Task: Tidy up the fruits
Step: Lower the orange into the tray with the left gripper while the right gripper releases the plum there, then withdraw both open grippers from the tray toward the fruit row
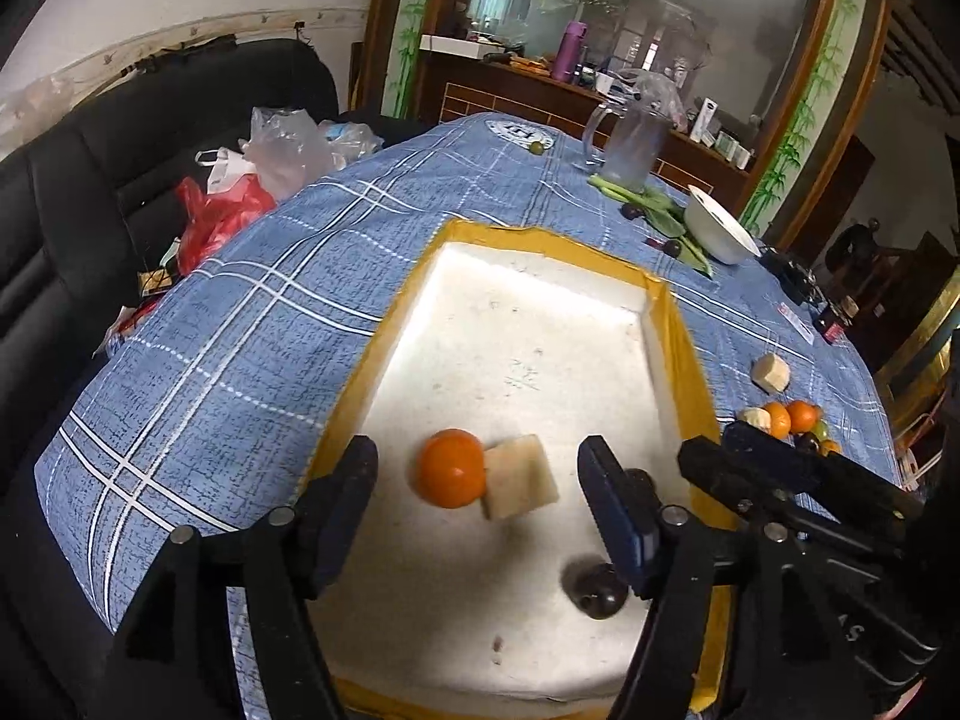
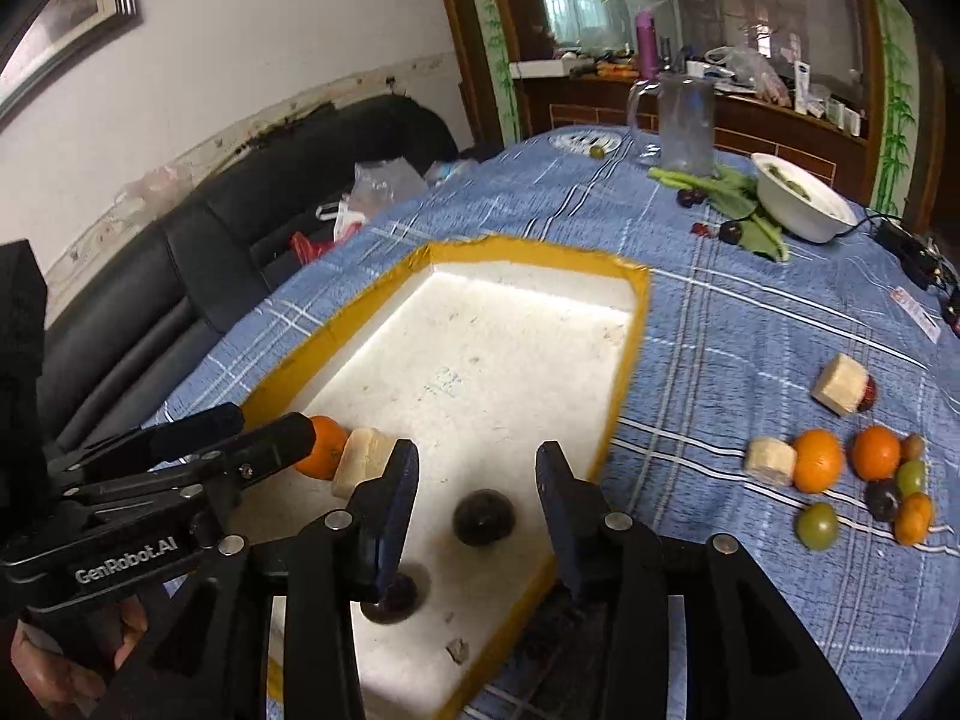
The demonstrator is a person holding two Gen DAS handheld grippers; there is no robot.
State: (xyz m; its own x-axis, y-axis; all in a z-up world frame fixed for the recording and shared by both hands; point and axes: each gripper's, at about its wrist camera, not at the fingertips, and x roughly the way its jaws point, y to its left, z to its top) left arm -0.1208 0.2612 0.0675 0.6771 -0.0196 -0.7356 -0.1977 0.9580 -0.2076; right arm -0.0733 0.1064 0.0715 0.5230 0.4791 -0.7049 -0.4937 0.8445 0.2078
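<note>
Handling dark plum (image 2: 483, 519) | location: inside foam tray (image 2: 624, 360), loose between parted right gripper (image 2: 478, 480) fingers, ungrasped | properties: probably light, round, smooth, soft-skinned, rolls | hold: across widest middle | left gripper (image 1: 478, 474) released over orange (image 1: 450, 468)

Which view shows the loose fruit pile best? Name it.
The right wrist view: the fruit pile lies unobstructed on the cloth. In the left wrist view it sits small at the edge, partly hidden by the right gripper.

"GenRobot.AI" in white on the left gripper's (image 2: 282, 444) black body, at 8 o'clock in right wrist view. Nothing else legible.
</note>
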